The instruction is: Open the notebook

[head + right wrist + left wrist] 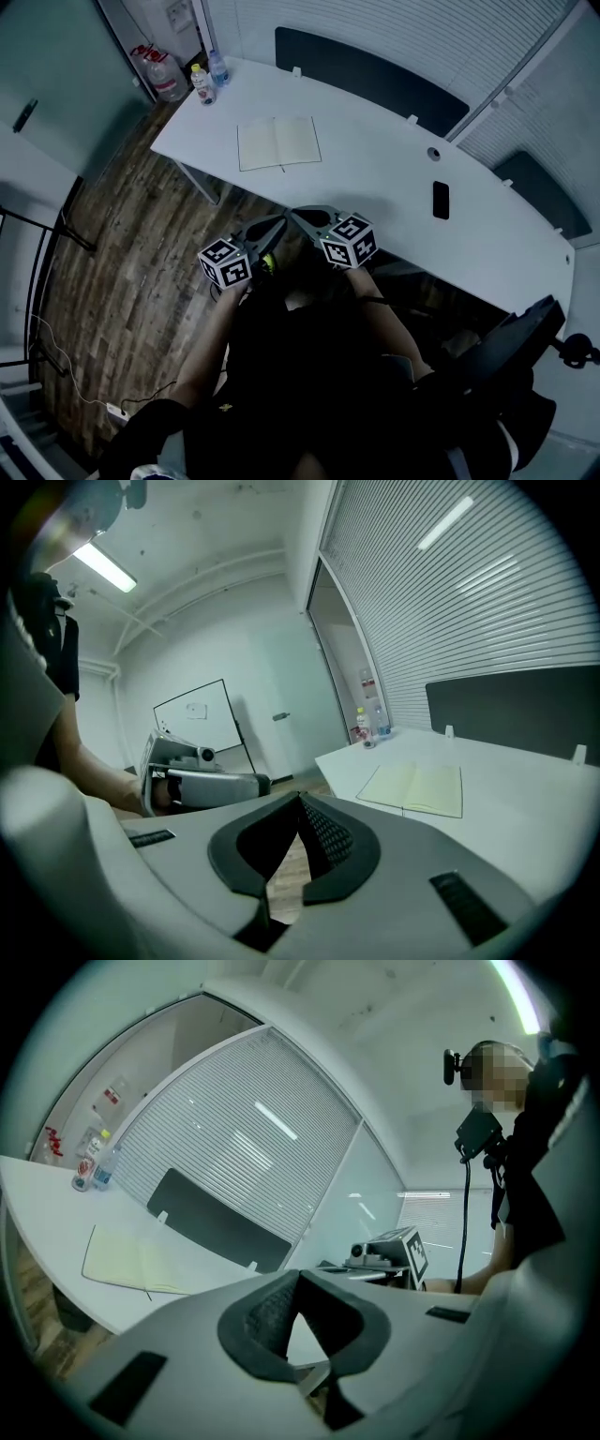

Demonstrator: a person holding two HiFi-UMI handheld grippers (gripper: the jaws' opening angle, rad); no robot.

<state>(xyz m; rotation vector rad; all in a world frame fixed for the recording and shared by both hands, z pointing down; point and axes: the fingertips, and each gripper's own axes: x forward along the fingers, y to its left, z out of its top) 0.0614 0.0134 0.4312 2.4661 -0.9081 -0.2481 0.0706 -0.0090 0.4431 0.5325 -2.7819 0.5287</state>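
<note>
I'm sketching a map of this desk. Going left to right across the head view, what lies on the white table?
Yellow-capped bottle → clear bottle → open notebook → black phone.

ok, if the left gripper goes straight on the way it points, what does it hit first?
Likely the dark divider panel at the far edge of the white table. The left gripper aims over the tabletop, right of the open cream notebook, left of the right gripper. Depth unclear.
</note>
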